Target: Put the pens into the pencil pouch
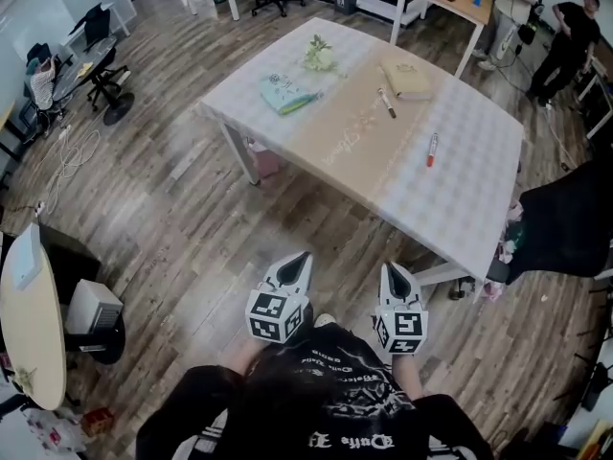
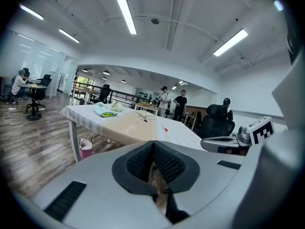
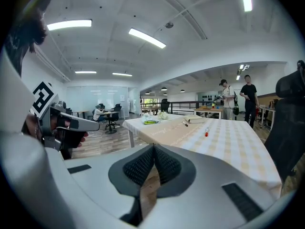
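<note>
A table (image 1: 450, 209) with a checked cloth stands ahead of me. On it lie a red pen (image 1: 432, 149), a dark pen (image 1: 386, 103) and a light blue pouch (image 1: 288, 93) with green trim. The red pen (image 3: 207, 133) and the pouch (image 3: 150, 122) also show in the right gripper view; the left gripper view shows the pouch (image 2: 106, 110) and the red pen (image 2: 164, 127). My left gripper (image 1: 297, 267) and right gripper (image 1: 397, 278) hang side by side short of the table's near edge, both shut and empty.
A tan book (image 1: 407, 79) and a small bunch of white flowers (image 1: 320, 56) lie on the table. A black office chair (image 1: 565, 220) stands at the table's right end. A pink bin (image 1: 265, 160) sits under the table. People stand by desks at the back right.
</note>
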The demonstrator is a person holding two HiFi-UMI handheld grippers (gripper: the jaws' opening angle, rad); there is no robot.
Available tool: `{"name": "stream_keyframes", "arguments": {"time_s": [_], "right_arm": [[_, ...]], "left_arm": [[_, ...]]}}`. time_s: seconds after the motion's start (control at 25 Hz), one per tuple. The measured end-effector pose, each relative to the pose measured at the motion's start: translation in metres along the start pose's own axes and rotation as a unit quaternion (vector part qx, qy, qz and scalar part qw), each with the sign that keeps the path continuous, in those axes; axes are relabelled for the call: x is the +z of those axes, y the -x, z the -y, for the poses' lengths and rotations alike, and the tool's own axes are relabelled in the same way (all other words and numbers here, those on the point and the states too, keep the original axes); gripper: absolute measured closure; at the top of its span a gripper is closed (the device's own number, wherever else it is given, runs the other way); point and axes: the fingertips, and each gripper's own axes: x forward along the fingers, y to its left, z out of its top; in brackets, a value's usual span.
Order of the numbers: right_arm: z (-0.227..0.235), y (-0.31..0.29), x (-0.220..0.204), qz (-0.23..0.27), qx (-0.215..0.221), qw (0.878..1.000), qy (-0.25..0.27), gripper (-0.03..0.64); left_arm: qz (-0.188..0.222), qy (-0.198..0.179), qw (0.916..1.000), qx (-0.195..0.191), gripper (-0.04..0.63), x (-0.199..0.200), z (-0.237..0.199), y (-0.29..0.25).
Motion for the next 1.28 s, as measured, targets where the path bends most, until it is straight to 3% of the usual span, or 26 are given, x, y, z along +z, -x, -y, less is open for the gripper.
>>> {"name": "stream_keyframes", "arguments": {"time_s": [0.24, 0.44, 0.72, 0.92, 1.28], "right_arm": [[-0.006, -0.027, 0.002, -0.001, 0.005, 1.0, -0.008, 0.607], [-0.003, -0.07, 0.02, 0.005, -0.003, 1.0, -0.013, 0.607], [0.019, -0.16, 0.047, -0.008, -0.024, 0.999, -0.024, 0.607], [0.03, -0.222, 0.081, 0.01, -0.058, 0.998, -0.037, 0.607], [0.028, -0.307, 0.106, 0.008, -0.097, 0.994, -0.054, 0.607]], "left_arm": [[-0.004, 0.007, 0.9998, -0.017, 0.575, -0.001, -0.008, -0.029], [-0.003, -0.011, 0.9989, -0.045, 0.575, 0.021, -0.028, -0.073], [-0.003, -0.021, 0.9982, -0.056, 0.575, 0.071, -0.096, -0.149], [-0.005, -0.036, 0.9965, -0.076, 0.575, 0.109, -0.146, -0.2], [-0.015, -0.059, 0.9917, -0.114, 0.575, 0.151, -0.211, -0.264]]}}
